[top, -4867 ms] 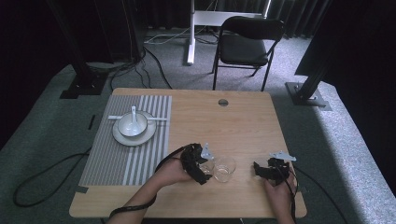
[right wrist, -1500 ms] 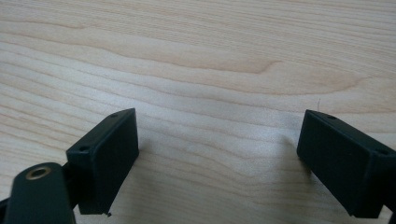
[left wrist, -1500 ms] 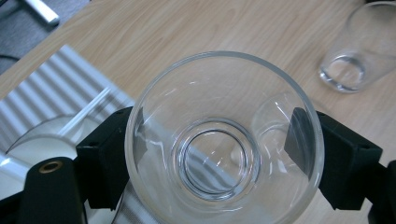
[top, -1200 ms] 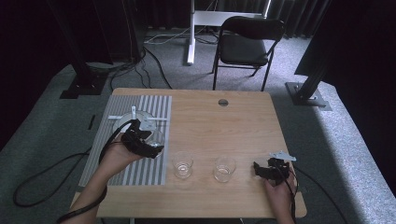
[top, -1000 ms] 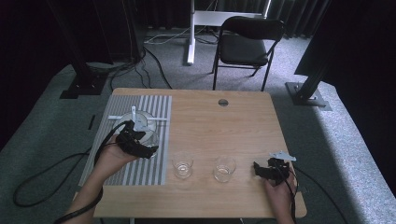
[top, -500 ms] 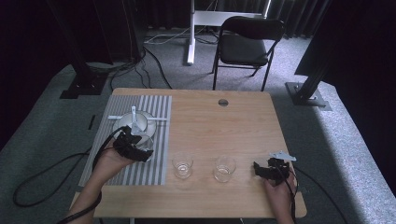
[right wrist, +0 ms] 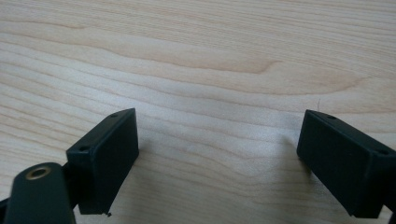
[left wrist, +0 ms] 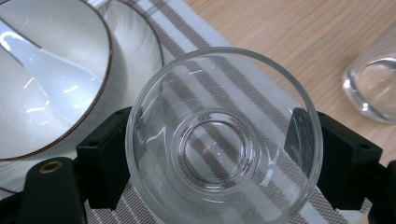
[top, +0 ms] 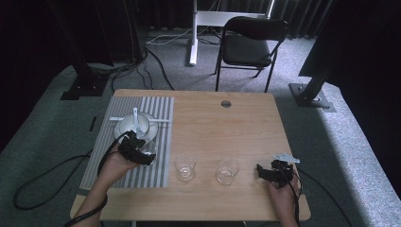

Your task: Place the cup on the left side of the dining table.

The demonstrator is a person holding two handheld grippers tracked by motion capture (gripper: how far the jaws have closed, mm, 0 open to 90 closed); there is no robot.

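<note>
My left gripper [top: 145,156] is shut on a clear drinking glass [left wrist: 224,140], its jaws pressing the glass wall from both sides. The glass [top: 148,150] is upright, low over the grey striped placemat [top: 156,113], just in front of a white bowl [top: 135,125] on a plate [left wrist: 135,46]. A white spoon [left wrist: 51,70] lies in the bowl [left wrist: 28,130]. Two more clear glasses [top: 185,168] [top: 227,170] stand on the wooden table [top: 227,127]. Near the front right edge my right gripper [top: 262,171] rests open, and bare wood shows between its jaws [right wrist: 217,158].
One of the standing glasses [left wrist: 373,88] is close to the right of the held one. A round cable hole [top: 226,103] sits at the table's far edge. A black chair [top: 253,42] and stand legs are on the floor beyond the table.
My left hand has come down and toward the near edge with the glass, from beside the bowl to low over the placemat. The right gripper has stayed put.
</note>
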